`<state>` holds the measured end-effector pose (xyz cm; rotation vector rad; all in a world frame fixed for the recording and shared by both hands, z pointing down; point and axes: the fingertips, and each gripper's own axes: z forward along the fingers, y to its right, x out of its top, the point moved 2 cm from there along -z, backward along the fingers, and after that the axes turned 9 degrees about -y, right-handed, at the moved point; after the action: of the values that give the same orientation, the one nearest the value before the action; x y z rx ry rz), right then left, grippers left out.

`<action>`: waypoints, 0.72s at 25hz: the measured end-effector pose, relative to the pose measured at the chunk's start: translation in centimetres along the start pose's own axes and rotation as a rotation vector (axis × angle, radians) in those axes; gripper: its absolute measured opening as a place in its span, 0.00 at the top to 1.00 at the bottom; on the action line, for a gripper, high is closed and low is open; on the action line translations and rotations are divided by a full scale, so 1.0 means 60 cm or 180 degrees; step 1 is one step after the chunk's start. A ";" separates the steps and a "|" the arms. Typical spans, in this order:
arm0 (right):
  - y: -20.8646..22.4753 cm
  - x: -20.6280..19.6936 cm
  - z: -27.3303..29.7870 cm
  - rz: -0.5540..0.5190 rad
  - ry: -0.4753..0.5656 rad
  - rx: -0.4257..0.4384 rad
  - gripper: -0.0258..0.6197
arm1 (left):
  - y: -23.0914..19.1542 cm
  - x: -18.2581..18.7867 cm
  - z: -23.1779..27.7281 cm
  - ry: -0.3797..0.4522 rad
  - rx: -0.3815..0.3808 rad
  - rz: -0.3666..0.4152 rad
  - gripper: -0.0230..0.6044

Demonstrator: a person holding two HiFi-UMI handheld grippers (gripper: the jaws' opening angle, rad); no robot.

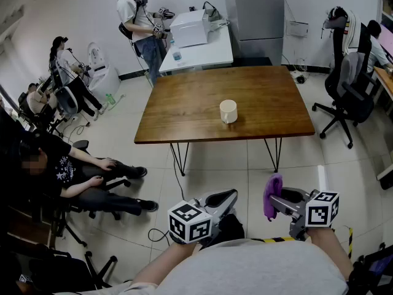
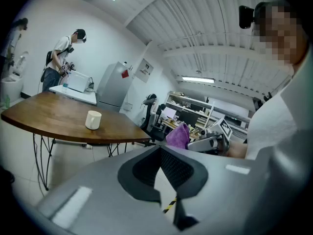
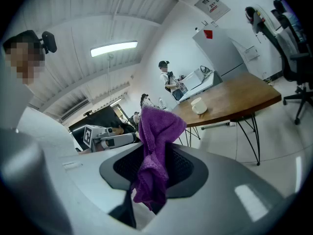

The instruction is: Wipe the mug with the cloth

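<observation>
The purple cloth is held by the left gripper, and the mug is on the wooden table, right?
No. The purple cloth is held by the right gripper, not the left gripper; the right gripper view shows it between the jaws. The mug is on the wooden table.

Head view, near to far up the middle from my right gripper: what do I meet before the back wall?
First the right gripper, shut on the purple cloth → wooden table → white mug → white table → white box standing on it.
</observation>
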<state>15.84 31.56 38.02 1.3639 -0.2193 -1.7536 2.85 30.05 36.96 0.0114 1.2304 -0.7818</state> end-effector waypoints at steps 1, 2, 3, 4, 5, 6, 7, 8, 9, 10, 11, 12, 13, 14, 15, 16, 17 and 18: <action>0.013 0.013 0.011 0.0004 0.0004 -0.0002 0.75 | -0.018 0.008 0.007 -0.0007 0.0004 0.0015 0.96; 0.025 0.026 0.021 0.0009 0.0008 -0.0003 0.75 | -0.037 0.016 0.015 -0.0013 0.0006 0.0024 0.96; 0.039 0.040 0.032 0.0017 0.0011 -0.0002 0.75 | -0.055 0.024 0.023 -0.0015 0.0006 0.0022 0.96; 0.053 0.056 0.042 0.0026 0.0014 -0.0001 0.75 | -0.075 0.033 0.031 -0.0016 0.0003 0.0010 0.96; 0.069 0.073 0.054 0.0035 0.0017 -0.0002 0.75 | -0.096 0.043 0.041 -0.0021 -0.0001 -0.0004 0.96; 0.086 0.092 0.066 0.0039 0.0019 -0.0010 0.75 | -0.119 0.053 0.052 -0.0033 -0.0004 -0.0016 0.96; 0.102 0.113 0.080 0.0042 0.0021 -0.0022 0.75 | -0.144 0.064 0.063 -0.0054 -0.0002 -0.0025 0.96; 0.119 0.134 0.095 0.0054 0.0023 -0.0033 0.75 | -0.172 0.075 0.073 -0.0082 0.0004 -0.0038 0.96; 0.133 0.153 0.112 0.0081 0.0026 -0.0039 0.75 | -0.199 0.084 0.081 -0.0120 0.0013 -0.0060 0.96; 0.146 0.168 0.129 0.0125 0.0027 -0.0042 0.75 | -0.226 0.092 0.089 -0.0167 0.0019 -0.0088 0.96; 0.159 0.181 0.145 0.0175 0.0027 -0.0048 0.75 | -0.250 0.098 0.096 -0.0212 0.0018 -0.0111 0.96; 0.173 0.195 0.159 0.0216 0.0024 -0.0064 0.75 | -0.274 0.107 0.106 -0.0248 0.0008 -0.0119 0.96; 0.188 0.211 0.172 0.0241 0.0021 -0.0088 0.75 | -0.298 0.118 0.116 -0.0274 -0.0007 -0.0106 0.96; 0.203 0.229 0.185 0.0255 0.0020 -0.0115 0.75 | -0.322 0.131 0.127 -0.0294 -0.0021 -0.0080 0.96; 0.218 0.248 0.199 0.0267 0.0022 -0.0137 0.75 | -0.346 0.144 0.137 -0.0312 -0.0033 -0.0054 0.96; 0.230 0.267 0.212 0.0281 0.0026 -0.0154 0.75 | -0.371 0.157 0.146 -0.0330 -0.0044 -0.0036 0.96; 0.242 0.285 0.225 0.0298 0.0030 -0.0171 0.75 | -0.394 0.168 0.155 -0.0353 -0.0056 -0.0029 0.96; 0.254 0.300 0.236 0.0316 0.0030 -0.0196 0.75 | -0.416 0.177 0.163 -0.0381 -0.0074 -0.0030 0.96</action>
<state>11.50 4.47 40.13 1.2953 -0.2223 -1.6583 -1.22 1.85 41.43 -0.0592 1.1267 -0.7656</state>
